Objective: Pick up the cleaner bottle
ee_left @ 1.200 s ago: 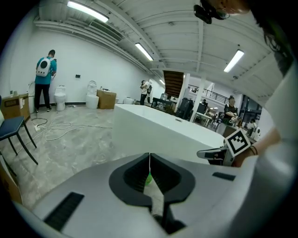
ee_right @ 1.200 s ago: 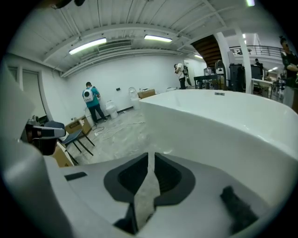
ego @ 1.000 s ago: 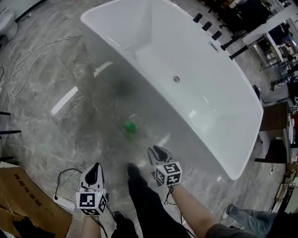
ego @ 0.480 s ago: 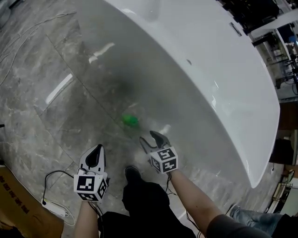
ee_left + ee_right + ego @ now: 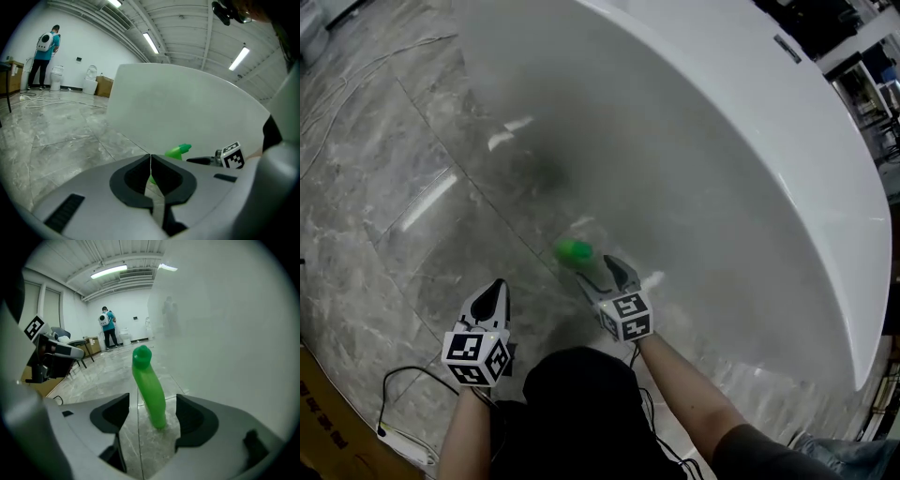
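Observation:
The green cleaner bottle point(image 5: 574, 251) stands upright on the grey marble floor, close against the white bathtub's outer wall point(image 5: 750, 159). My right gripper point(image 5: 600, 272) is low just behind it with its jaws opening. In the right gripper view the bottle point(image 5: 149, 387) rises in the gap between the two fingers point(image 5: 110, 411) and touches neither. My left gripper point(image 5: 495, 292) hangs to the left, shut and empty. In the left gripper view its closed tips point(image 5: 151, 158) partly cover the bottle point(image 5: 178, 151).
The tub's wall curves over the floor on the right. A cable point(image 5: 398, 380) and a cardboard box's corner point(image 5: 314, 412) lie at the lower left. A person in a teal shirt point(image 5: 109, 331) stands far off by toilets point(image 5: 90, 79).
Both grippers have sunk toward the floor. The right gripper has gone from nearly shut to wide open and closed in on the bottle. The left stayed shut.

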